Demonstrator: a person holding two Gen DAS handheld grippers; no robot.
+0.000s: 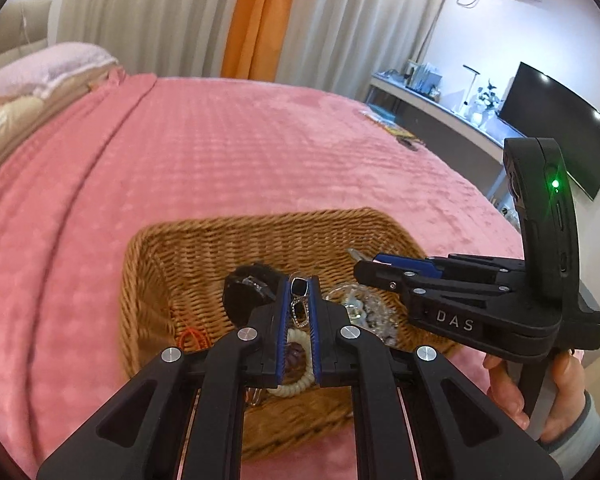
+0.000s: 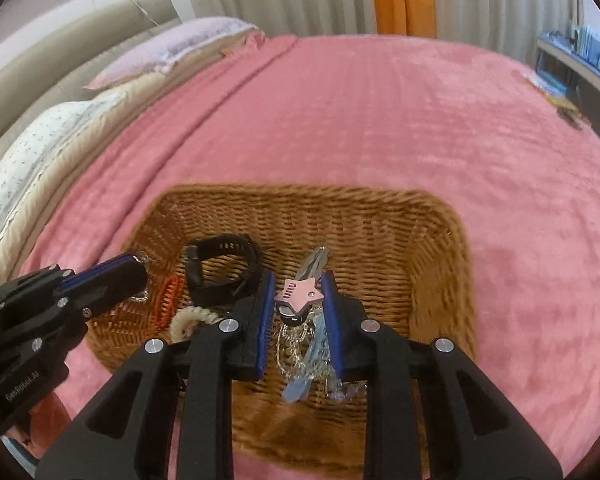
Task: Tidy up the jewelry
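My left gripper [image 1: 299,300] is clenched on a small silver chain piece with a dark oblong stone [image 1: 299,287], its links hanging between my blue pads above the woven brown wicker basket [image 1: 168,252]. My right gripper [image 2: 298,296] grasps a pink star-shaped hair clip [image 2: 300,294] pinched between its pads, and a tangle of silvery chains with pale blue pieces [image 2: 304,356] lies under it in the basket's right half; whether those chains hang from the clip or rest on the wicker I cannot tell. The basket sits on a pink quilted fleece blanket [image 2: 380,120] that covers the bed. Inside it, toward the left, lie a black strap watch [image 2: 220,270], an orange-red elastic band [image 2: 168,300] and a cream spiral hair tie [image 2: 188,320] just beside my right gripper's left finger. From the left camera I see a person's hand [image 1: 540,392] wrapped around the right gripper's handle, at the basket's right edge, and a dark screen [image 1: 560,128] on the far wall.
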